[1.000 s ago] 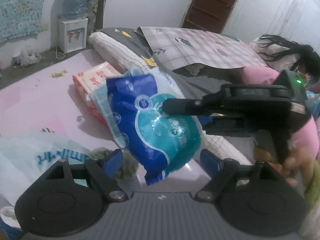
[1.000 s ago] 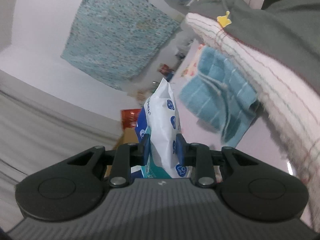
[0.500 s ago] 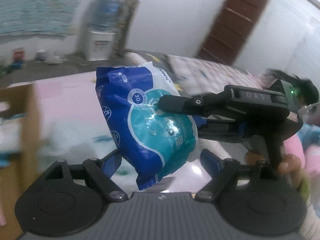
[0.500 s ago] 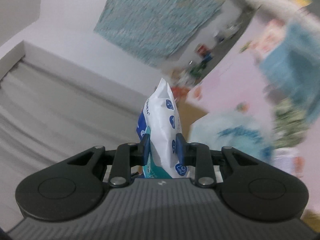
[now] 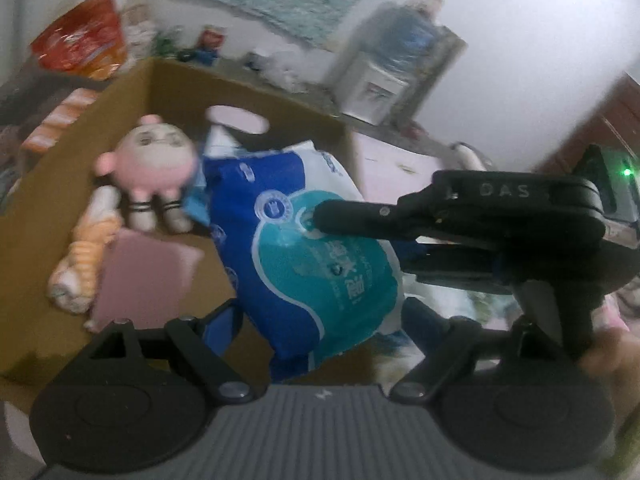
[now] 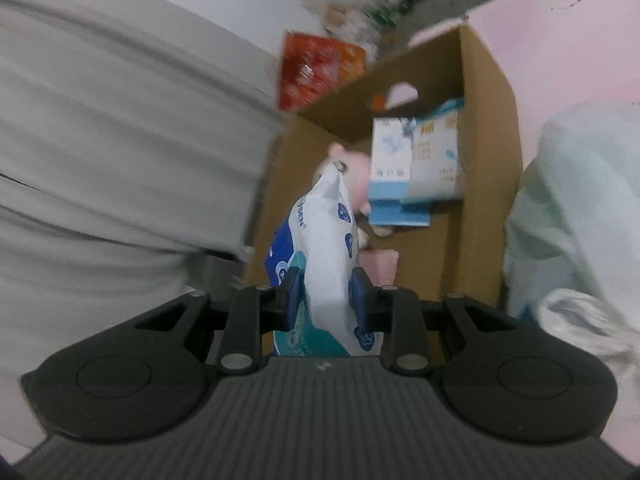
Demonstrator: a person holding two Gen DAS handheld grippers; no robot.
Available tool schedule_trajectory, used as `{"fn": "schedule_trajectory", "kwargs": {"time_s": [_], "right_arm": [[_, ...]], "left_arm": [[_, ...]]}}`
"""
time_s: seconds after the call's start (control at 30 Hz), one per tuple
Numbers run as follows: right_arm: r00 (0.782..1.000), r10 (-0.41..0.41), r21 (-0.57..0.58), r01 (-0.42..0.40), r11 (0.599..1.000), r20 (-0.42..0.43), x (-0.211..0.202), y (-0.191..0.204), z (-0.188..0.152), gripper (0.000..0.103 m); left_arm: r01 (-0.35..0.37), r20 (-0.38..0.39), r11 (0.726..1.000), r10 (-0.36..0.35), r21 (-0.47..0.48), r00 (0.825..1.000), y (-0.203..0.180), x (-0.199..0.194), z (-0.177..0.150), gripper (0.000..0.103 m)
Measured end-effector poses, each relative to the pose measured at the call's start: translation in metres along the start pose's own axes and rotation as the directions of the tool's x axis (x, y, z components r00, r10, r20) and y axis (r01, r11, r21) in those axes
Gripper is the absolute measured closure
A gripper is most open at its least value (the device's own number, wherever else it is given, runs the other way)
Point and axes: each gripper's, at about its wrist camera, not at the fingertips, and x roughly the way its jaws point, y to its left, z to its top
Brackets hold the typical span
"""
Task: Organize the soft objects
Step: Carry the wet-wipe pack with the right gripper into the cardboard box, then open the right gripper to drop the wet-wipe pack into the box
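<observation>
A blue, teal and white soft pack (image 5: 320,264) hangs over an open cardboard box (image 5: 256,100). My right gripper (image 6: 326,304) is shut on the pack (image 6: 328,248), one pad pressing each side. In the left wrist view the right gripper (image 5: 332,220) reaches in from the right, and only its near finger shows. My left gripper (image 5: 322,320) stands open just below the pack, its blue pads wide apart. In the box (image 6: 492,120) lie a pink plush doll (image 5: 148,160), a striped plush (image 5: 80,264), a pink flat piece (image 5: 144,280) and tissue boxes (image 6: 416,160).
A red bag (image 5: 80,36) stands behind the box, and a water dispenser (image 5: 384,76) by the far wall. A pale plastic bag (image 6: 572,220) lies right of the box on the pink mat. A person's grey garment (image 6: 120,140) fills the left side. A hand (image 5: 612,360) grips the right gripper's handle.
Both grippers have swung away from the bed and mat to above the cardboard box. The pack has stayed in the right gripper. The left gripper has stayed open.
</observation>
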Motion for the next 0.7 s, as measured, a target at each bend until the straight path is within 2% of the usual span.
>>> {"fn": "schedule_trajectory", "kwargs": {"time_s": [0.13,0.17,0.2,0.37,0.53,0.7], "right_arm": [[0.994,-0.106,-0.034,0.105,0.994,-0.024,0.028,0.017,0.0,0.08],[0.993,-0.116,-0.028,0.115,0.993,-0.032,0.034,0.018,0.0,0.089],[0.991,-0.127,-0.028,0.126,0.992,-0.037,0.039,0.019,0.001,0.09],[0.981,-0.191,-0.074,0.189,0.979,-0.019,0.046,0.03,-0.005,0.09],[0.983,-0.181,-0.077,0.182,0.98,0.018,0.036,0.023,0.001,0.089],[0.997,-0.072,-0.049,0.074,0.996,0.039,-0.006,0.011,-0.009,0.088]], "left_arm": [[-0.067,0.042,0.998,0.068,-0.008,0.997,0.025,-0.01,0.003,0.017],[-0.069,0.046,0.997,0.07,-0.018,0.996,0.031,-0.014,0.002,0.017],[-0.071,0.05,0.997,0.072,-0.028,0.996,0.036,-0.017,0.001,0.017],[-0.083,0.064,0.995,0.086,-0.048,0.994,0.057,-0.03,-0.009,0.017],[-0.081,0.065,0.996,0.084,-0.04,0.994,0.063,-0.032,-0.014,0.017],[-0.08,0.052,0.997,0.08,-0.014,0.995,0.06,-0.021,-0.01,0.026]]}}
